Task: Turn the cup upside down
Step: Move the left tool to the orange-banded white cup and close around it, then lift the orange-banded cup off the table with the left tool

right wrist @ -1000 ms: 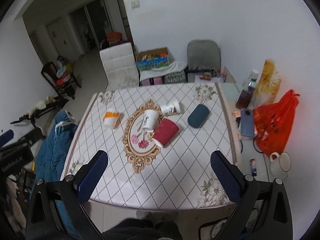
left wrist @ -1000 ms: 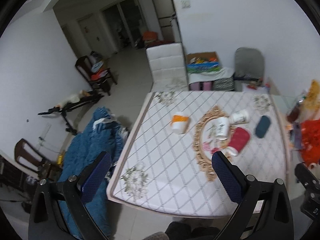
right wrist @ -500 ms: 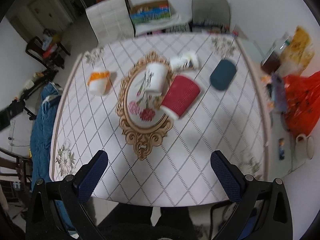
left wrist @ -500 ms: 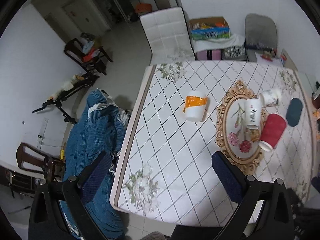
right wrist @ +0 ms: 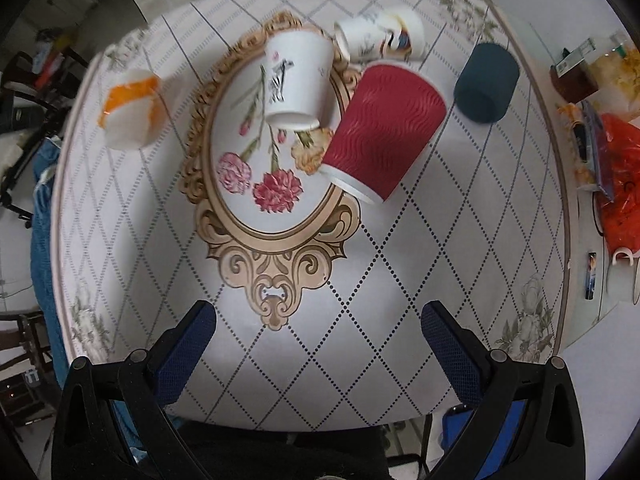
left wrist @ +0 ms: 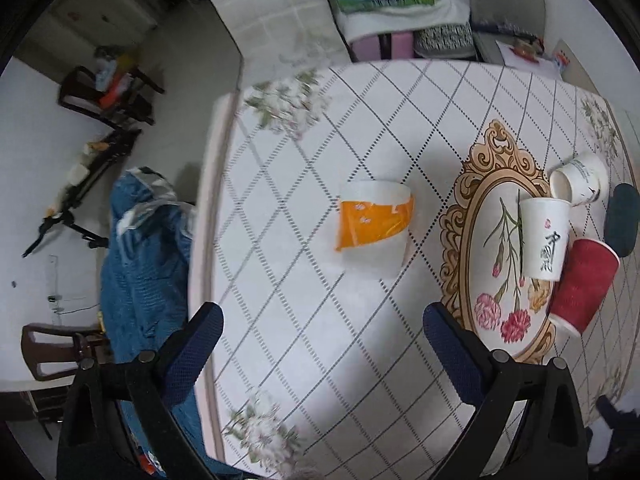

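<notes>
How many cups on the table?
5: orange cup far left, white cup on the floral oval, small cup behind it, red cup centre, dark cup right.

— What sort of place is this?
— A home, a lived-in dining room. A table [right wrist: 400, 280] wears a diamond-patterned floral cloth, with a white padded chair [left wrist: 272, 12] at its far side.
— Anything else?
— Dark wooden chairs [left wrist: 108, 92] piled with clutter, blue fabric [left wrist: 144, 264] heaped beside the table, an orange plastic bag [right wrist: 624, 184].
</notes>
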A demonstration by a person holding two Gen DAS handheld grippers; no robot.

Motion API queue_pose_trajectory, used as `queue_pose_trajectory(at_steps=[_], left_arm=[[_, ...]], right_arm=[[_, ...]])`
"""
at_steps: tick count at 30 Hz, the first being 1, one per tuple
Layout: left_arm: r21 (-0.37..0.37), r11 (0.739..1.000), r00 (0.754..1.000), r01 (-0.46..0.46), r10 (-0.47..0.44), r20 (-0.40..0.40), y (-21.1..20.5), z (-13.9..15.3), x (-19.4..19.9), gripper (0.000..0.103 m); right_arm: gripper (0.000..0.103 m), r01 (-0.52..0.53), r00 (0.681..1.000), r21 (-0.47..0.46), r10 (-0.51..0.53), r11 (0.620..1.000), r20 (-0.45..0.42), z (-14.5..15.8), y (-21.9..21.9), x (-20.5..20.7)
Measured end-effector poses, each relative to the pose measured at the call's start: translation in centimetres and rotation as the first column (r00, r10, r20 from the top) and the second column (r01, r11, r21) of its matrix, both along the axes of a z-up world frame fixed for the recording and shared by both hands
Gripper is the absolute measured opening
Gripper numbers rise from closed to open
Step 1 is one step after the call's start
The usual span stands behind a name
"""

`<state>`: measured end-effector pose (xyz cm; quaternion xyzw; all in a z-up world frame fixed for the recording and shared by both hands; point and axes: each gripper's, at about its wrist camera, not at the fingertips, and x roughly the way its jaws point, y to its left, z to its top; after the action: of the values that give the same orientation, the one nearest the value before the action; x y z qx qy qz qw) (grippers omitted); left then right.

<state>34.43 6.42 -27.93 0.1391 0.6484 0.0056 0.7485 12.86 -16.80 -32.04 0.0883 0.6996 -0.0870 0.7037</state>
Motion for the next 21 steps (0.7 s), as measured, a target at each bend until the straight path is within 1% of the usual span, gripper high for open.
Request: queue_pose_trajectory(at_steps=[5, 6, 7, 9, 12, 19, 20, 21], left_arm=[[-0.008, 1.0, 0.996, 0.019, -0.019, -0.083, -0.8, -4.1, 3.0, 0.1], [-0.008, 1.0, 0.995, 0.023, -0.023, -0.099, -1.0, -4.9, 3.6, 0.094], [-0.007, 1.0, 0.993, 0.026, -0.027, -0.112, -1.1, -5.5, 4.1, 0.091], [-0.012, 0.999, 0.989, 0.037, -0.038, -0.14, -1.5, -7.0, 5.0, 0.091], [-0.008, 0.998, 0.984, 0.061, -0.061, -0.165, -2.0, -8.6, 5.9, 0.091], [0.007, 0.991, 0.973, 0.13, -0.126, -0.195, -2.9, -11.1, 6.7, 0.09], [0.009, 0.99, 0.971, 0.14, -0.136, -0.197, -3.0, -11.4, 6.6, 0.09], [0.01, 0.988, 0.969, 0.154, -0.149, -0.199, -3.2, -11.7, 6.6, 0.084]], right_arm=[[0.103, 0.016, 0.998, -0.014, -0.017, 1.0, -0.059, -2.2, -0.4, 0.9], [0.103, 0.02, 0.997, -0.015, -0.021, 1.0, -0.068, -2.5, -0.5, 0.9], [0.103, 0.026, 0.997, -0.019, -0.027, 0.999, -0.078, -2.8, -0.7, 1.0], [0.103, 0.036, 0.995, -0.026, -0.039, 0.999, -0.092, -3.3, -1.0, 1.0], [0.103, 0.059, 0.992, -0.037, -0.063, 0.998, -0.112, -3.8, -1.5, 1.0], [0.103, 0.094, 0.986, -0.05, -0.1, 0.994, -0.134, -4.2, -2.0, 1.0], [0.103, 0.095, 0.985, -0.053, -0.101, 0.994, -0.137, -4.4, -2.0, 1.1], [0.103, 0.098, 0.985, -0.058, -0.105, 0.994, -0.14, -4.4, -2.0, 1.1]])
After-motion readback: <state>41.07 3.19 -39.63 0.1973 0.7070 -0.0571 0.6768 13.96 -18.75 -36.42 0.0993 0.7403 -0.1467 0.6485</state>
